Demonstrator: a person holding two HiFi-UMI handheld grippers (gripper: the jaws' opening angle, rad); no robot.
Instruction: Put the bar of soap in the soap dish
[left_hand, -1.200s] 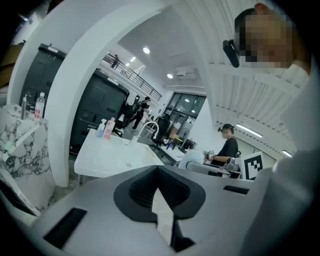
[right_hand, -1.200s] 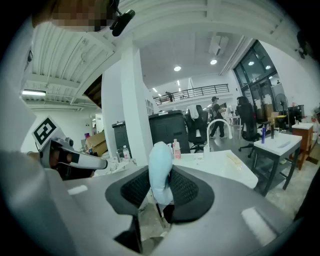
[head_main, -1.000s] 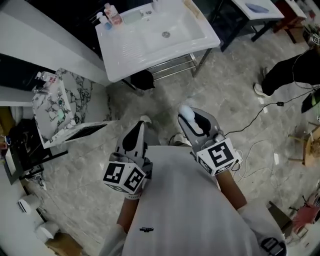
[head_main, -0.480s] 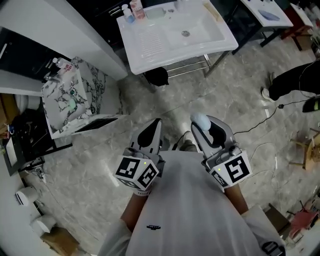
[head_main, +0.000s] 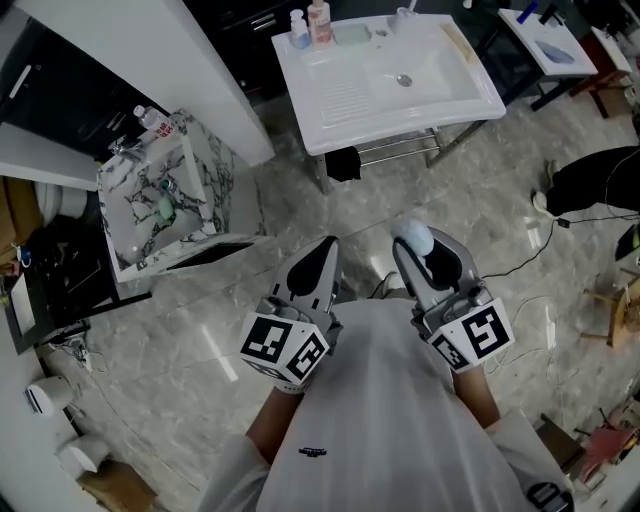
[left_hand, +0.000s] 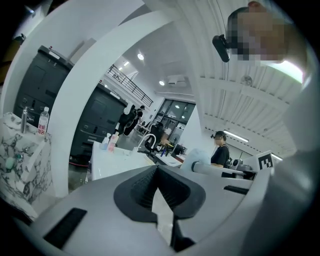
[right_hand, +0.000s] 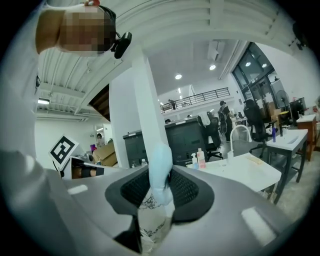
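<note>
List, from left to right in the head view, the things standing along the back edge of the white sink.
small bluish bottle → pink bottle → soap dish → white tap

Head view: even, fairly bright overhead light with soft shadows. The white sink (head_main: 390, 80) at 12 o'clock is nearly blown out, the dark cabinets (head_main: 70, 100) at 10 o'clock lose detail, and pale streaks of glare cross the glossy floor (head_main: 225, 362) at 8 o'clock.

Both gripper views are fisheye — straight lines bow and the corners go black. Ceiling spotlights (left_hand: 140, 57) shine near 12 o'clock in the left gripper view. In the right gripper view similar lamps (right_hand: 178, 76) glow, and the bar of soap (right_hand: 159, 170), close to the lens, is blurred.
</note>
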